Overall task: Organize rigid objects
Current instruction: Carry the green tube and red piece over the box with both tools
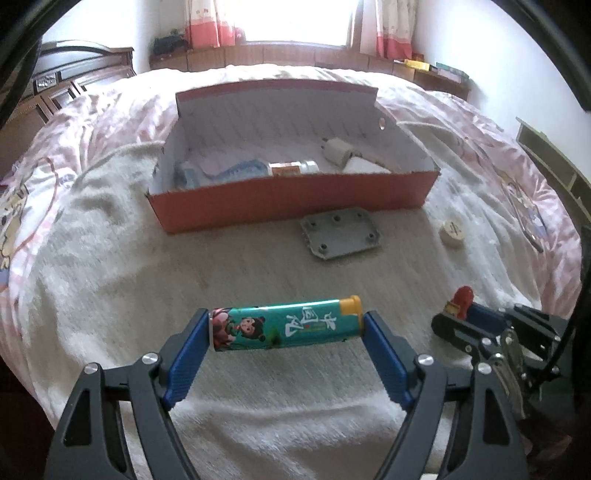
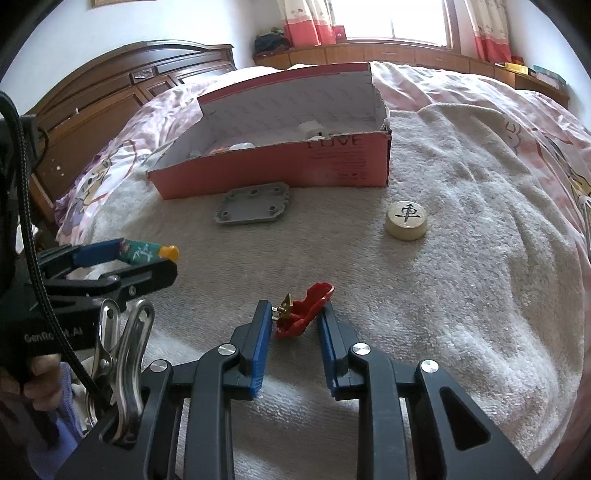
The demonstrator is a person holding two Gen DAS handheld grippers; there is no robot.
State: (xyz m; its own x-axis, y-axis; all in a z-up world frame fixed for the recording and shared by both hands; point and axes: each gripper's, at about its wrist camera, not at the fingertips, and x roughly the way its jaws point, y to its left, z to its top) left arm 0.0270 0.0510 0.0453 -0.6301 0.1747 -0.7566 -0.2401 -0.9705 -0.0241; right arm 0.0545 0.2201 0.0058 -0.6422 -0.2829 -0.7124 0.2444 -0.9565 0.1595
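Left tongs (image 1: 288,326) clamp a teal tube (image 1: 284,325); right tongs (image 2: 295,319) grip a red clip (image 2: 304,310) near the "LOVE" box (image 2: 314,162).

Home bedroom: bed (image 2: 461,229), curtains (image 1: 207,26)

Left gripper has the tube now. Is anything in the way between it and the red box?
Nothing tall. The left gripper holds the tube endwise. Between it and the red box only the flat gray plate lies on the towel, right of the straight path. The box's near wall must be cleared.
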